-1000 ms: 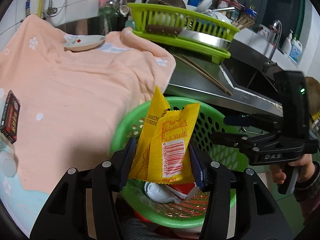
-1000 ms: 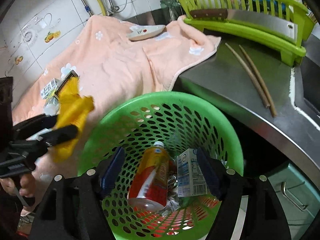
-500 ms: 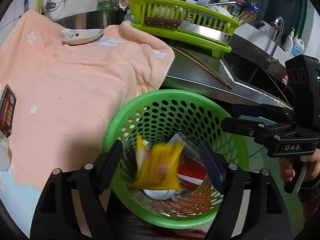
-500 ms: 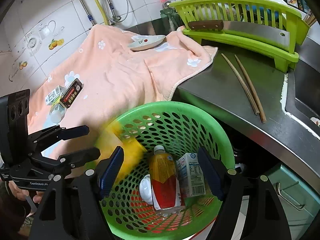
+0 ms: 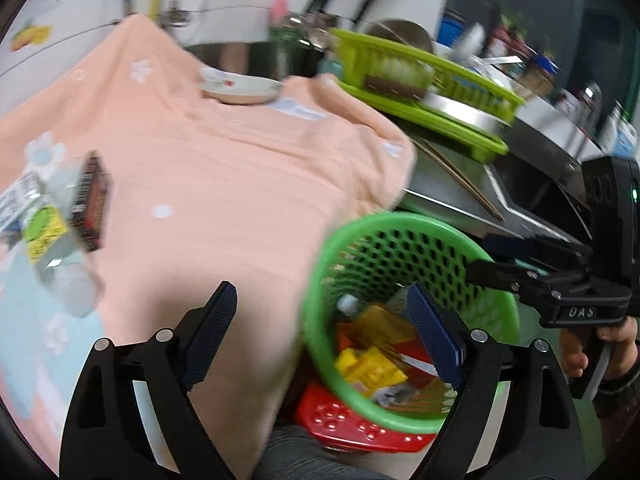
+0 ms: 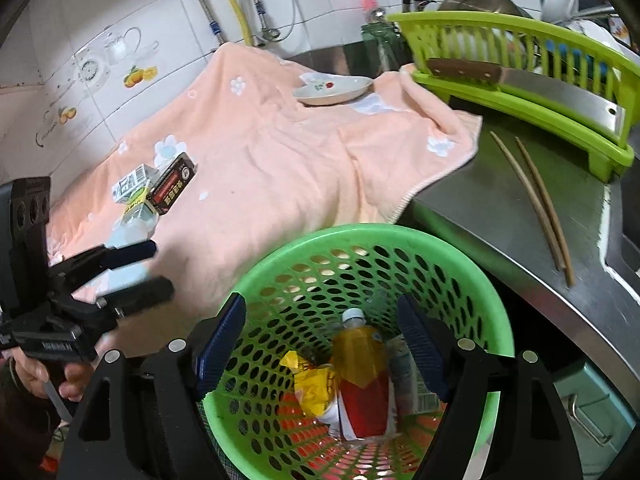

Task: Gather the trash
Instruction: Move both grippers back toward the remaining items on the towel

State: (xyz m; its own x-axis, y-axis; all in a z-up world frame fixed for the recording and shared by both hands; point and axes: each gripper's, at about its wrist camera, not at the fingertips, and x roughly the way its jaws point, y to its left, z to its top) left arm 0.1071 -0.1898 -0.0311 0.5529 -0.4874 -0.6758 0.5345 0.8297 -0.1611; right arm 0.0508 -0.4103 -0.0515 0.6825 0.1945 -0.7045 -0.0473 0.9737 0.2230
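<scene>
The left wrist view is blurred by motion. The small packets on the peach towel, left of the jaws, are not readable. Below the jaws, the yellow crumpled wrapper partly hides behind the plastic bottle.

You see a green perforated basket at six o'clock, a yellow wrapper inside, a peach flower-patterned towel at eleven.

White tiled wall behind a steel counter.
</scene>
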